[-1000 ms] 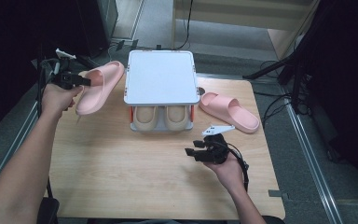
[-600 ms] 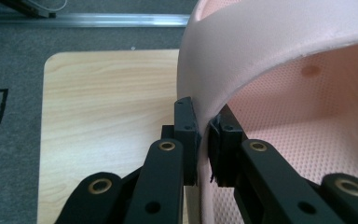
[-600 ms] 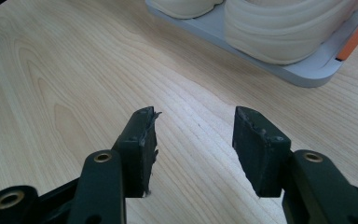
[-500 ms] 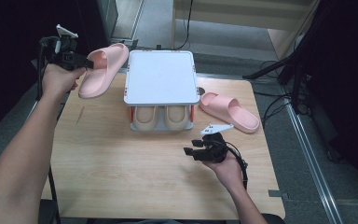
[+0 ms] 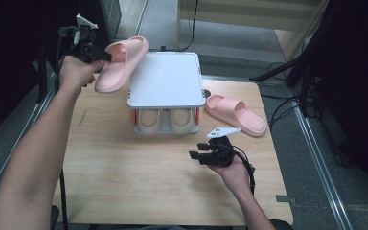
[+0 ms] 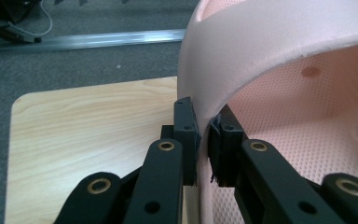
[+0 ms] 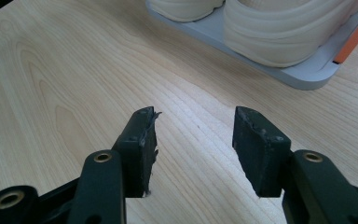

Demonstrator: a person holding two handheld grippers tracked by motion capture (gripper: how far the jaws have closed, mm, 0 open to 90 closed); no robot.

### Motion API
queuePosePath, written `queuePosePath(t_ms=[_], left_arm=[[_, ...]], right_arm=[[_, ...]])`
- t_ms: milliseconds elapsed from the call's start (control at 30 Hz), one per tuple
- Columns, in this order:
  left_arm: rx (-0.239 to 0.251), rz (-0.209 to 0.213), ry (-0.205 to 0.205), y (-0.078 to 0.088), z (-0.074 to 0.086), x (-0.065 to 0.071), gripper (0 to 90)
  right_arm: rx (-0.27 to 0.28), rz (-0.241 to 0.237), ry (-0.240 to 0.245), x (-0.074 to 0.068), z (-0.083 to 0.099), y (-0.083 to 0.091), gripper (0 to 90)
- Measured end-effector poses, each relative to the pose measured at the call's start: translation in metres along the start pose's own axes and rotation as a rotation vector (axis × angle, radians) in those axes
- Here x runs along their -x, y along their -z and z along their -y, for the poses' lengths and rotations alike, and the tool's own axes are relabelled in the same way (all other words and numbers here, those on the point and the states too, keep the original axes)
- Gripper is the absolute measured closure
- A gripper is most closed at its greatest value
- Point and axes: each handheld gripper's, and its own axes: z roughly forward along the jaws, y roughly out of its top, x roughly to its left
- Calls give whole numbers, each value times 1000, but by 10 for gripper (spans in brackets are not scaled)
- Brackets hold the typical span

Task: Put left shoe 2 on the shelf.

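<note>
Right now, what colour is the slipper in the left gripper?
Pale pink slipper, clearest in the high view.

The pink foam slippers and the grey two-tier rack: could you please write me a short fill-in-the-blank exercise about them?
1. The left gripper is shut on the strap of a pink foam slipper, held ____ the wooden table.
2. The second pink foam slipper lies on the table to the ____ of the grey two-tier rack in the high view.
3. On the rack's lower tier sit two ____ slippers.
4. The right gripper has its jaws ____.

Missing words: above; right; beige; open
</note>
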Motion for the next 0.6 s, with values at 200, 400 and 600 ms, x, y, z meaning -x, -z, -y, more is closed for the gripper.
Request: queuePosePath(t_ms=[200, 400, 600], left_arm=[[-8, -5, -28, -14, -5, 21, 825], [-39, -12, -47, -30, -6, 33, 813], [-35, -29, -66, -37, -7, 46, 792]], right_arm=[[-6, -5, 2, 0, -1, -3, 501], [-4, -8, 13, -1, -2, -3, 502], [-3, -10, 8, 0, -2, -2, 502]])
